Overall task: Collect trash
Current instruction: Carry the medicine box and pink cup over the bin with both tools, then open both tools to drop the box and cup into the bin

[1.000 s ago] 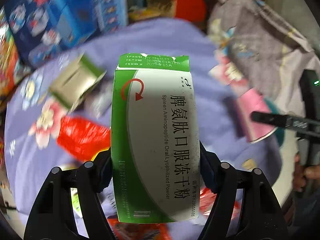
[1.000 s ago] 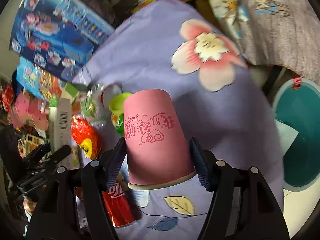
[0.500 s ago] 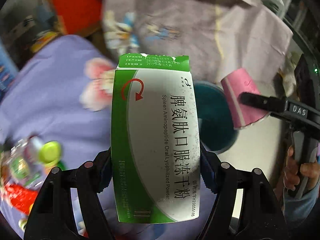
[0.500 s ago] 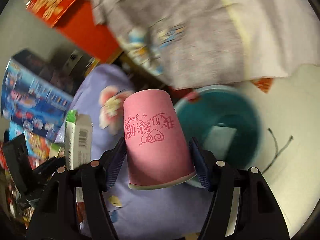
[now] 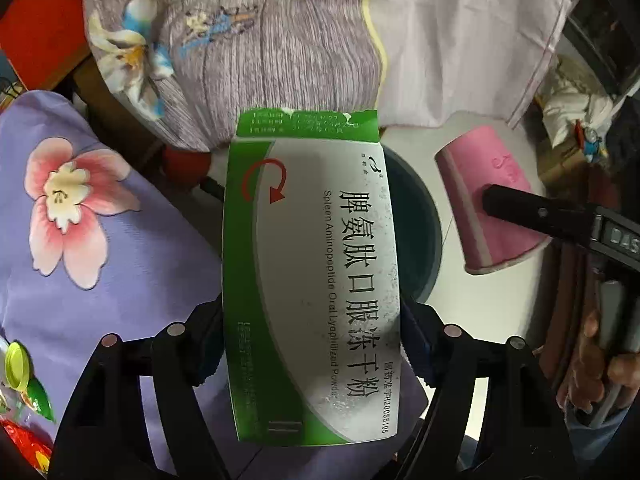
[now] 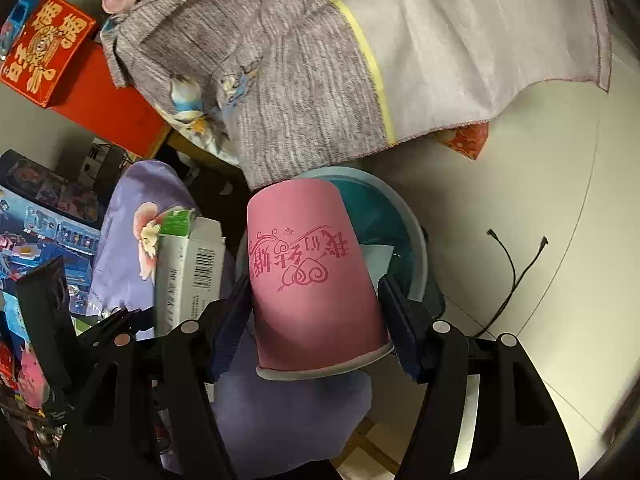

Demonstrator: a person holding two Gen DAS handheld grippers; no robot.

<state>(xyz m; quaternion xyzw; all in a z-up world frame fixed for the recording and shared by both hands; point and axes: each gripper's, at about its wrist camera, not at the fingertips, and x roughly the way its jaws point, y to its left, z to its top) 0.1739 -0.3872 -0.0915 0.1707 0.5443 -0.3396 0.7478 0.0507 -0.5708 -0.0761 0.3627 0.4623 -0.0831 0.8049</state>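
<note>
A green and white medicine box (image 5: 312, 280) stands upright between the fingers of my left gripper (image 5: 312, 332). Its jaws are opening, though the pads still touch the box's sides. The box also shows edge-on in the right wrist view (image 6: 192, 272). My right gripper (image 6: 316, 316) is shut on an upside-down pink paper cup (image 6: 312, 280), also seen from the left wrist (image 5: 492, 208). Both items hang over a round teal bin (image 6: 400, 232) on the floor, which the box half hides in the left wrist view (image 5: 420, 232).
A purple floral cloth (image 5: 100, 260) with wrappers and a green cap (image 5: 16, 364) lies to the left. A grey and white blanket (image 6: 320, 60) hangs beyond the bin. A black cable (image 6: 512, 272) lies on the pale floor, right. A red box (image 6: 48, 48) and toy boxes (image 6: 40, 220) stand left.
Both grippers swung away from the littered purple cloth to above the teal bin, still carrying the box and the cup. The pink cup now hangs beside the box.
</note>
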